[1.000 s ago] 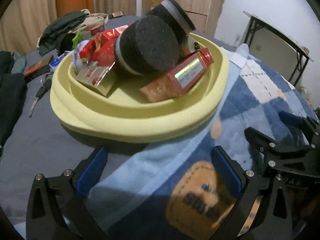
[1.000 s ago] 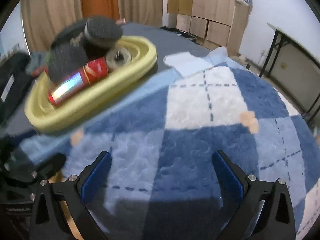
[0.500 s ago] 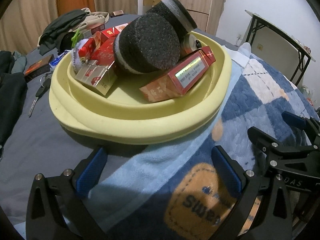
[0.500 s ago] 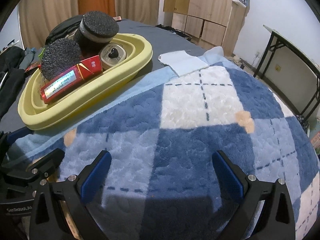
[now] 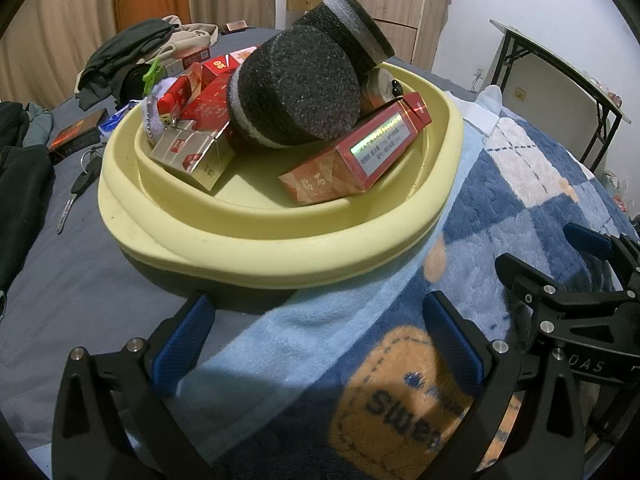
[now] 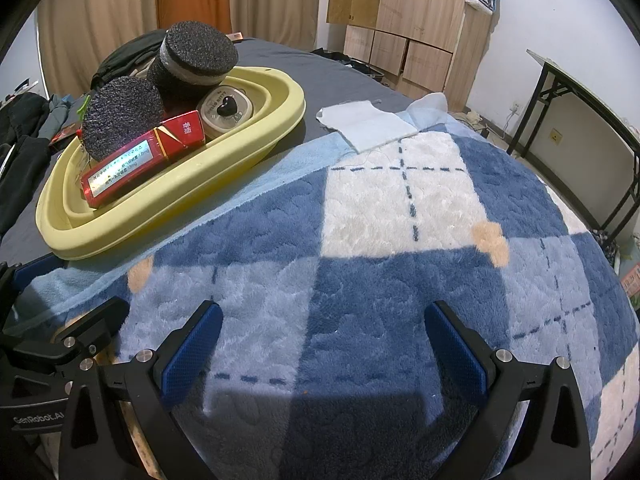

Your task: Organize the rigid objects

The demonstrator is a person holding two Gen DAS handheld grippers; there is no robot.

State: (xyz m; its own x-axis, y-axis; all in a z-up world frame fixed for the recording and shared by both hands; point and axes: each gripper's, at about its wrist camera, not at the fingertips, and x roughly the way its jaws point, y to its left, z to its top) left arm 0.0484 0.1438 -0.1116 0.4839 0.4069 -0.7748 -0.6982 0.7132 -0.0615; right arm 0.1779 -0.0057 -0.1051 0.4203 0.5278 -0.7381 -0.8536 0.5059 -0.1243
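Note:
A pale yellow basin (image 5: 280, 256) (image 6: 256, 148) rests on the bed, partly on the blue checked blanket (image 6: 400, 220). Inside it lie two black foam cylinders (image 5: 296, 92) (image 6: 200, 52), a long red carton (image 5: 360, 156) (image 6: 136, 160), several smaller red and gold packs (image 5: 192, 156), a keychain (image 5: 160, 92) and a round cream case with a black heart (image 6: 226, 110). My left gripper (image 5: 316, 344) is open just in front of the basin's near rim, holding nothing. My right gripper (image 6: 324, 344) is open over the blanket, to the right of the basin, also with nothing in it.
Dark clothes (image 5: 132, 52) are piled behind the basin, and more lie at the left edge (image 5: 20, 172). A key (image 5: 76, 196) and a dark box (image 5: 76, 136) lie on the grey sheet. A white cloth (image 6: 368, 124) sits past the blanket. A folding table (image 6: 592, 128) stands at right.
The right gripper's view has swung and steadied, with the basin now sharp at upper left. The left gripper has barely shifted. Both stay open.

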